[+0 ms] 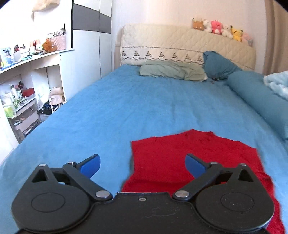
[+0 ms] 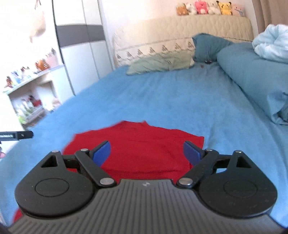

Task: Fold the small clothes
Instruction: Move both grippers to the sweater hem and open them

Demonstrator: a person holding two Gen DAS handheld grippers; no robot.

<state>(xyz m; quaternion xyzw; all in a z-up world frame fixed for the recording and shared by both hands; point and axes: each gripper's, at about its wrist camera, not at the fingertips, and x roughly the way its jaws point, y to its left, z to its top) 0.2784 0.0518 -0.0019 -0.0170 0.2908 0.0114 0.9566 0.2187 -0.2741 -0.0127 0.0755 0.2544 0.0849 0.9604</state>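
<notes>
red garment [image 1: 189, 162] (near edge hidden), blue bedsheet [image 1: 126, 108] — flat

Bright daylight throughout. Wall [image 2: 126, 16] at 12 o'clock overexposed; shelves [image 2: 30, 93] at 9 o'clock blurred. Left wrist view sharper. Fisheye bending, dark corners.

We saw the left gripper [image 1: 142, 164]: black body, round hubs, silver pivot screws, blue fingertip pads [image 1: 90, 166]. The right gripper [image 2: 146, 153] matched, but with a ribbed grey housing and small lightning mark at frame bottom centre.
</notes>
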